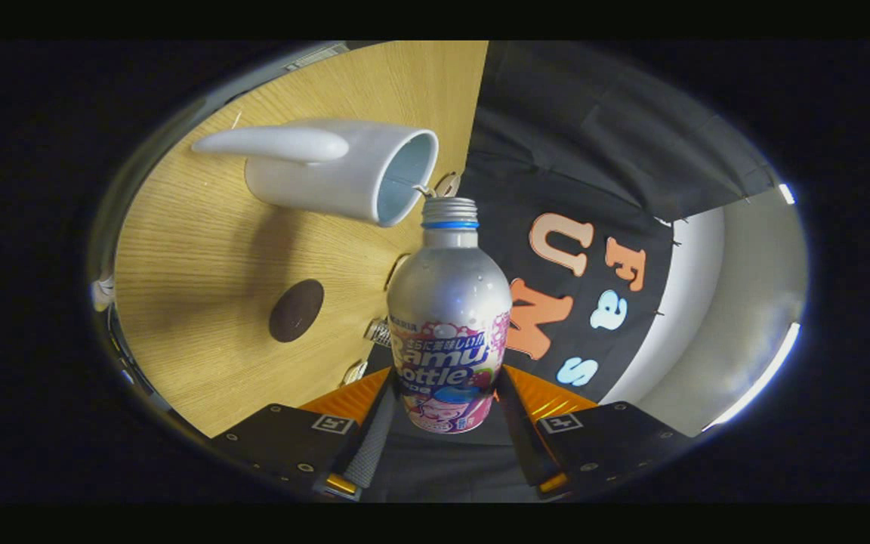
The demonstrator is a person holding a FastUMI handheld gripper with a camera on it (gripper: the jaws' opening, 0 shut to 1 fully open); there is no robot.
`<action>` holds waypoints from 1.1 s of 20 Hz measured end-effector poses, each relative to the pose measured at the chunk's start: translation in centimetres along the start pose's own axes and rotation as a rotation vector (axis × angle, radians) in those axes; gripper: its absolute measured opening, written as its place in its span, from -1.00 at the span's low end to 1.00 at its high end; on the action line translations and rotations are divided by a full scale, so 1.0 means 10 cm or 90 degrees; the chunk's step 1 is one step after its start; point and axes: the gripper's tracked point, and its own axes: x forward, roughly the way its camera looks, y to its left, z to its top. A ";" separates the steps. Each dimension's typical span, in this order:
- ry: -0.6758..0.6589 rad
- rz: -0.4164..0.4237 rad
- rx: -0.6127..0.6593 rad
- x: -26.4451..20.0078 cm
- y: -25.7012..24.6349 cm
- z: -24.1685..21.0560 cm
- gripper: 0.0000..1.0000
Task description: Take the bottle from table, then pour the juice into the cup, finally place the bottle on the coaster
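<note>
gripping the bottle (448, 317) low on its labelled body, the gripper (446, 423) had its two fingers closed in from either side, one pad against each flank of the label, so the bottle sat squarely between them with its neck running forward, away from the claw. the whole view was rolled over: the wooden table (201, 302) stood up like a wall beside the bottle, which i judged to mean the bottle was tipped near to level and lifted clear of the table.

what mattered most was the mouth of the bottle against the mouth of the cup (344, 170). the cap looked to be off, bare thread showing above a blue ring, and that open neck lay just beside the white cup's rim, close under its lip, with what seemed a thin thread of liquid between the two, though it was too small to be sure of. the bottle's long axis ran from the fingers toward the cup's rim, not into its centre, so the pour looked to depend on keeping the neck over the opening and not letting it drift past the edge.

a dark round coaster (296, 310) lay on the table on the cup's side of the bottle, well apart from the cup and nearer the fingers. by my reckoning pouring was the step in hand, and the coaster was yet to be used.
</note>
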 end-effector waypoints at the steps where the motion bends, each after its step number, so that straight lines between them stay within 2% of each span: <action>1: -0.002 0.000 -0.003 0.00 0.00 0.01 0.47; 22: -0.026 0.013 -0.052 0.05 -0.12 0.05 0.47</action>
